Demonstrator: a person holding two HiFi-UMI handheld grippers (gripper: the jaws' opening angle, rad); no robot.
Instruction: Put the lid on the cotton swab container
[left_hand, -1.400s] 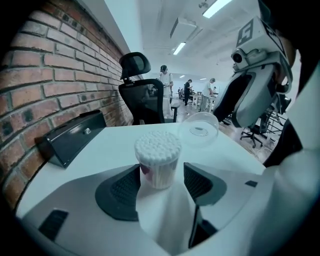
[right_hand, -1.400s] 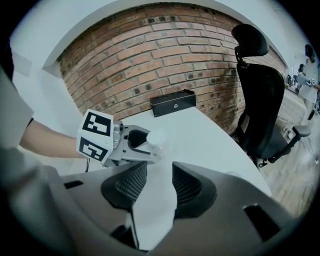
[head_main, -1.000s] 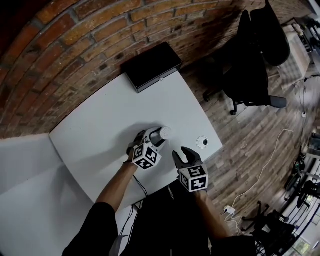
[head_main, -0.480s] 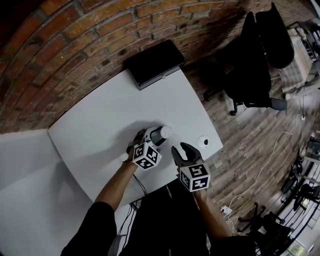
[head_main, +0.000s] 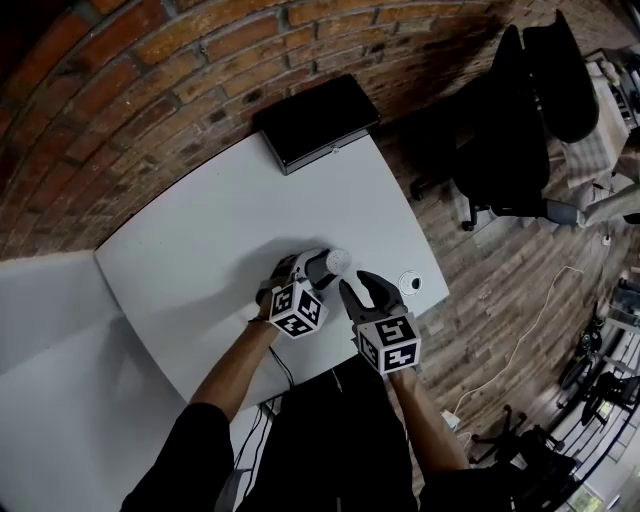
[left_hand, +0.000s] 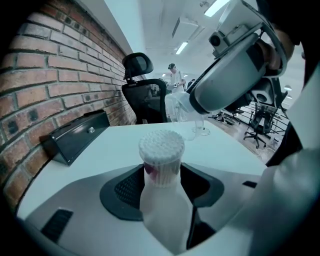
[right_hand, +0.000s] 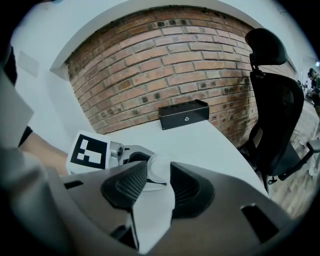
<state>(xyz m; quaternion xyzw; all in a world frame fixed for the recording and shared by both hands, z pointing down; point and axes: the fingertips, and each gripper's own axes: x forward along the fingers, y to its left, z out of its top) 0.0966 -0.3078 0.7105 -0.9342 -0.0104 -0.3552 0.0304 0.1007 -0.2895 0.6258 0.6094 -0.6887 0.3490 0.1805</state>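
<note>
Left gripper (head_main: 303, 270): clamped on upright cotton swab container (left_hand: 161, 150).
Right gripper (head_main: 362, 290): jaws wide, empty; moved nearer the container.
Lid (head_main: 410, 283): unmoved, right of container; pickup outstanding.

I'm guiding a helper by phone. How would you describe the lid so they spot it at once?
Find the white table against the brick wall, then follow its right edge toward the near corner. The lid lies there alone: small, round and flat, unlike the tall cotton swab container and the black box.
</note>
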